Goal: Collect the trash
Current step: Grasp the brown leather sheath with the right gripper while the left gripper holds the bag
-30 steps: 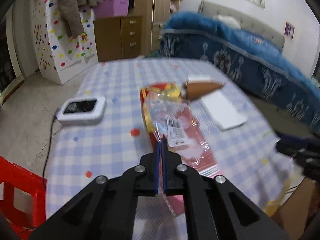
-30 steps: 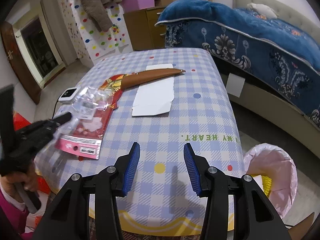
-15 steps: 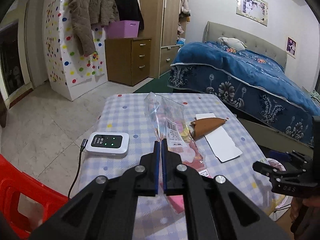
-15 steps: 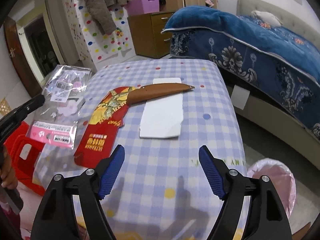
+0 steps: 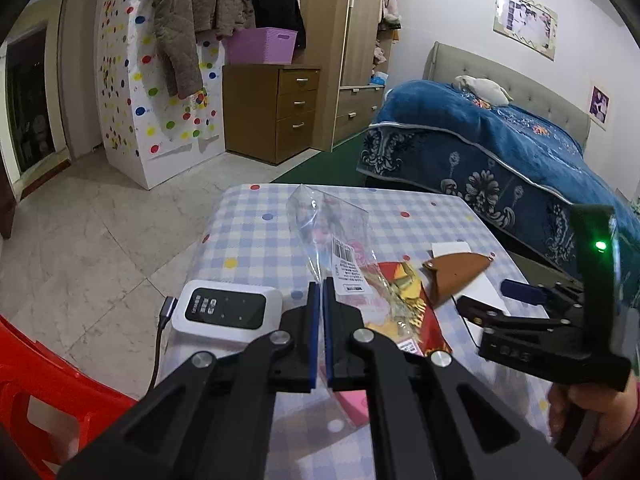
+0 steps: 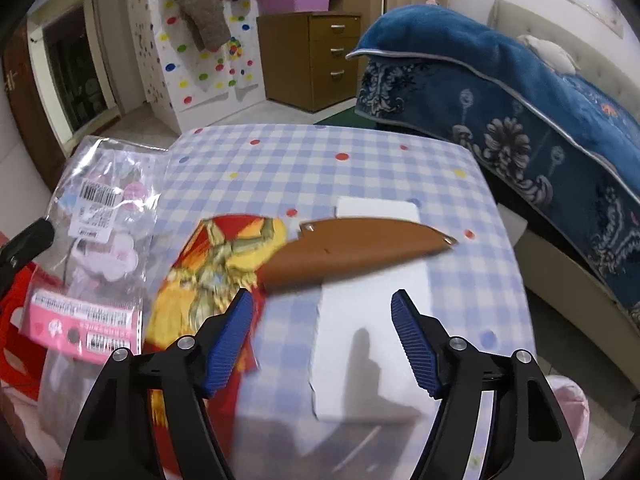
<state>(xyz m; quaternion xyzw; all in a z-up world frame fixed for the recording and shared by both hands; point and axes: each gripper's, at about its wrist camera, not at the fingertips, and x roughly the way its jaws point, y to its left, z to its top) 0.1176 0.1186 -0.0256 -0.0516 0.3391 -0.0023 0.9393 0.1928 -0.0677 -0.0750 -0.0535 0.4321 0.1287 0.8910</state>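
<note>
My left gripper (image 5: 320,284) is shut on a clear plastic wrapper (image 5: 332,224) with a barcode and a pink label, held up off the checked table (image 6: 320,160). In the right wrist view the wrapper (image 6: 100,216) hangs at the left. A red and yellow packet (image 6: 212,264) lies flat on the table with a brown leather sheath (image 6: 352,248) across its end and across a white paper (image 6: 372,320). My right gripper (image 6: 322,298) hovers over the paper and the sheath. Its jaws are closing, still wide apart, and the pads press on nothing.
A white device (image 5: 226,308) with a cable sits at the table's left edge. A red plastic chair (image 5: 32,380) stands at the lower left. A pink-lined bin (image 6: 568,400) is by the table's right corner, and a blue bed (image 6: 520,80) lies beyond.
The left gripper lifted the wrapper off the red packet and drew it back. The right gripper moved forward over the table toward the sheath and paper, and its jaws stand wider than a second ago.
</note>
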